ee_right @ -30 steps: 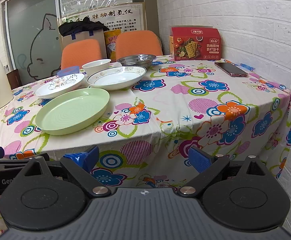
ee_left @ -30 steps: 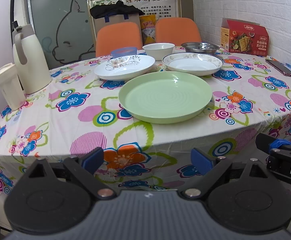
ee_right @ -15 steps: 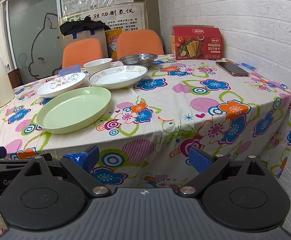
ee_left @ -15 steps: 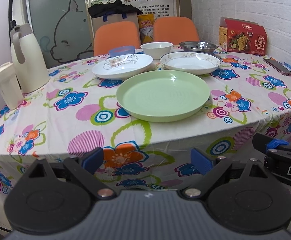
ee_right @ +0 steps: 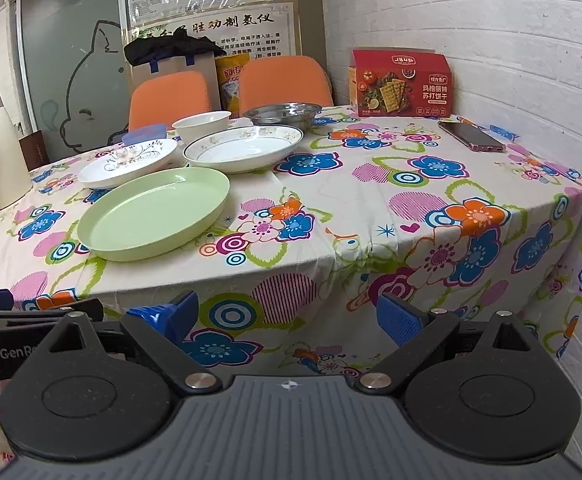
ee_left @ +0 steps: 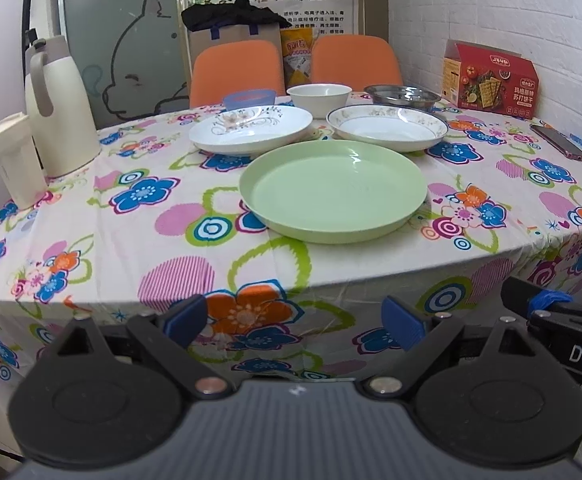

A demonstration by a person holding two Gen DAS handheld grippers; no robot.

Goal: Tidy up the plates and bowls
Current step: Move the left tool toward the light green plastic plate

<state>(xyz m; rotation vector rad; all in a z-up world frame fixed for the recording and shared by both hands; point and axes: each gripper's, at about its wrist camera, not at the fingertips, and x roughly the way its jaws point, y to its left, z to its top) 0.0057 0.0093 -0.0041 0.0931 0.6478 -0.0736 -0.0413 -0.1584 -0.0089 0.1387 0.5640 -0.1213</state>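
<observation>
A light green plate (ee_left: 333, 190) (ee_right: 155, 213) lies nearest on the flowered tablecloth. Behind it sit a white floral plate (ee_left: 251, 128) (ee_right: 129, 162) and a gold-rimmed white deep plate (ee_left: 387, 128) (ee_right: 245, 153). Further back stand a white bowl (ee_left: 319, 95) (ee_right: 202, 125), a steel bowl (ee_left: 402, 94) (ee_right: 283, 114) and a blue-lidded container (ee_left: 249, 99) (ee_right: 145, 134). My left gripper (ee_left: 297, 320) is open, below the table's front edge. My right gripper (ee_right: 287, 316) is open too, at the front edge to the right of the plates. Neither holds anything.
A cream thermos jug (ee_left: 57, 108) and a cream cup (ee_left: 15, 160) stand at the table's left. A red cracker box (ee_left: 489, 80) (ee_right: 401, 84) and a phone (ee_left: 559, 142) (ee_right: 471, 136) are at the right, near the brick wall. Two orange chairs (ee_left: 237, 72) stand behind.
Both views have shifted slightly, with the table a little lower in frame. Dishes have not moved and both grippers stay open.
</observation>
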